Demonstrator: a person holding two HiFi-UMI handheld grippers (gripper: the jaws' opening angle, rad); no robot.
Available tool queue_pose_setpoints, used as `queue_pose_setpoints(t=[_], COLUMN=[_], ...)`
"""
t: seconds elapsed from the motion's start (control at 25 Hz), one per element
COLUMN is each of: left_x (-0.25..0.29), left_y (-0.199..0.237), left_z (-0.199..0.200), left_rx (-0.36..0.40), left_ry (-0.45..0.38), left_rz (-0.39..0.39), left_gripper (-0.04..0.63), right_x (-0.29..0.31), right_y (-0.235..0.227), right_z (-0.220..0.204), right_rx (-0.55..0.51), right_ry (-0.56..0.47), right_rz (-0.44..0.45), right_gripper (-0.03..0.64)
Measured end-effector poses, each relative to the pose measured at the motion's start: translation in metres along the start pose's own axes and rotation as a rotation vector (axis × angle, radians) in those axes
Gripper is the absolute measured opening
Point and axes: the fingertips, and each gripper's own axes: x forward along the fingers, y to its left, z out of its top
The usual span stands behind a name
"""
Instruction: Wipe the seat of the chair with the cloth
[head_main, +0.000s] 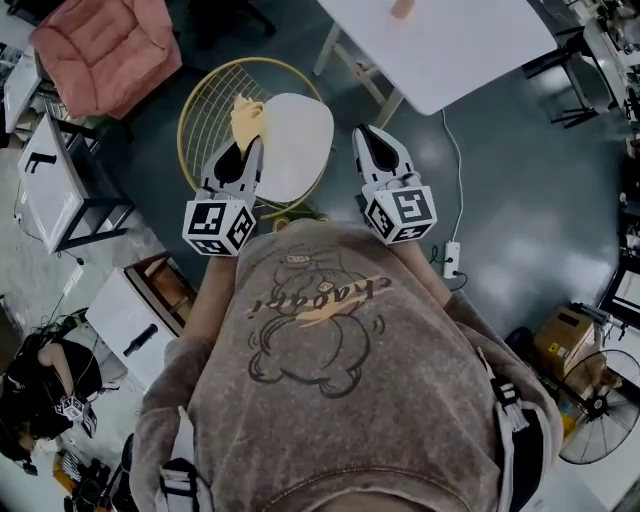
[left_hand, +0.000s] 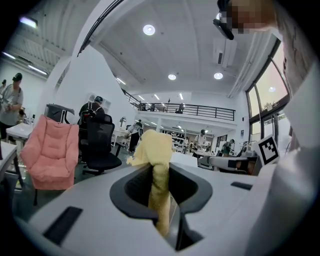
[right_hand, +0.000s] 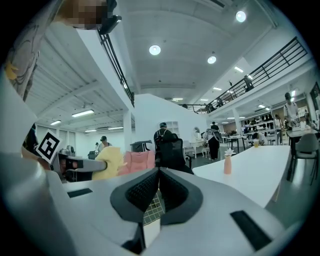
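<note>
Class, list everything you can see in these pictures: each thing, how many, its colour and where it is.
chair: one, white seat, gold wire back, on the floor before the person
cloth: one, yellow, held over the chair
table: one, white, beyond the chair
vase: one, pink, on the table
armchair: one, pink, far left
office chair: one, black, beside the armchair
fan: one, black, floor, right
box: one, brown, near the fan
left gripper: white, shut on the cloth
right gripper: white, shut, empty
</note>
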Motion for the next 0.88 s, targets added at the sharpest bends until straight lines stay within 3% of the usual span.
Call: queue_pose_setpoints(t=[0.88], left_x=[-0.007], left_y=[0.002], left_z=[-0.009], left_rx=[-0.025], left_ry=[0.021], left_rz=[0.05], left_gripper=[0.078], right_x=[-0.004], right_y=[-0.004], right_z=[-0.012], right_rx=[0.03], right_ry=[0.019], right_rz=[-0.016], right_gripper=[0.028])
